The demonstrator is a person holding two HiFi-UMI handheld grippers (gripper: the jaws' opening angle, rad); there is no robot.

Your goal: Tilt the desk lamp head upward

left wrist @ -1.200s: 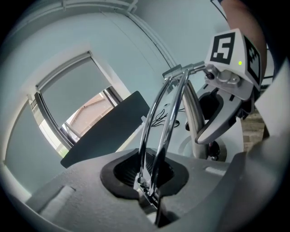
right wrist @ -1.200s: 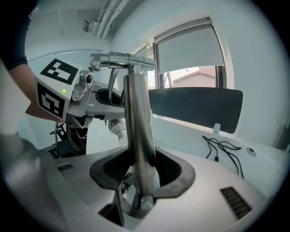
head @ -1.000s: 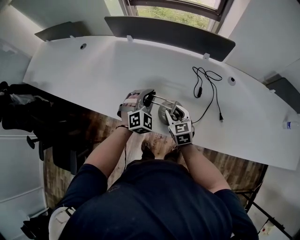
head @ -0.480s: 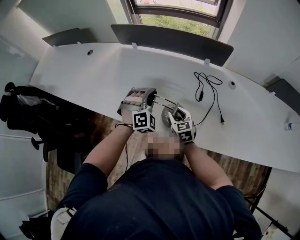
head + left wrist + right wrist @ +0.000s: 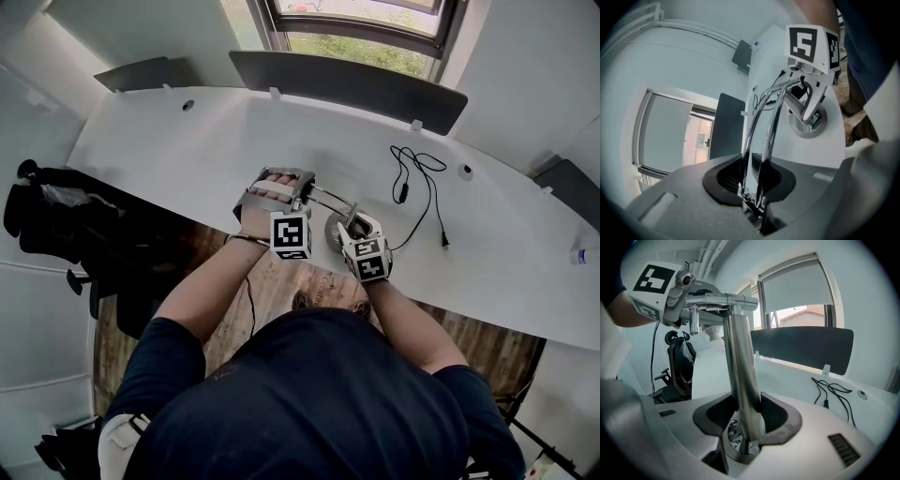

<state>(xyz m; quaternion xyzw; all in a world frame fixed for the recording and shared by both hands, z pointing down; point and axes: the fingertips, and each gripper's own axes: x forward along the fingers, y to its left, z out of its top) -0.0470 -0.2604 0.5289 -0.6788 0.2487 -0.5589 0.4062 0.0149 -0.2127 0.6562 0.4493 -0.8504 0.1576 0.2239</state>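
Note:
A chrome desk lamp stands near the white desk's (image 5: 178, 150) front edge, on a round base (image 5: 333, 232). My left gripper (image 5: 284, 187) is closed around the lamp's two thin arm rods (image 5: 769, 117) at their end joint. Its jaws are opening, with the rods still between the pads (image 5: 729, 180). The lamp head is hidden inside that grip. My right gripper (image 5: 353, 225) is shut on the upright pole (image 5: 742, 376) just above the base (image 5: 809, 123). From the right gripper view, the left gripper (image 5: 701, 303) sits at the top of the pole.
A black cable (image 5: 418, 173) lies loose on the desk to the right of the lamp. A dark divider panel (image 5: 347, 82) runs along the far edge under a window. A black chair (image 5: 56, 220) stands left of me. A small bottle (image 5: 587, 253) is at the right edge.
My left gripper has edged away from me and turned, so its marker cube now faces up squarely. The right gripper has stayed on the pole.

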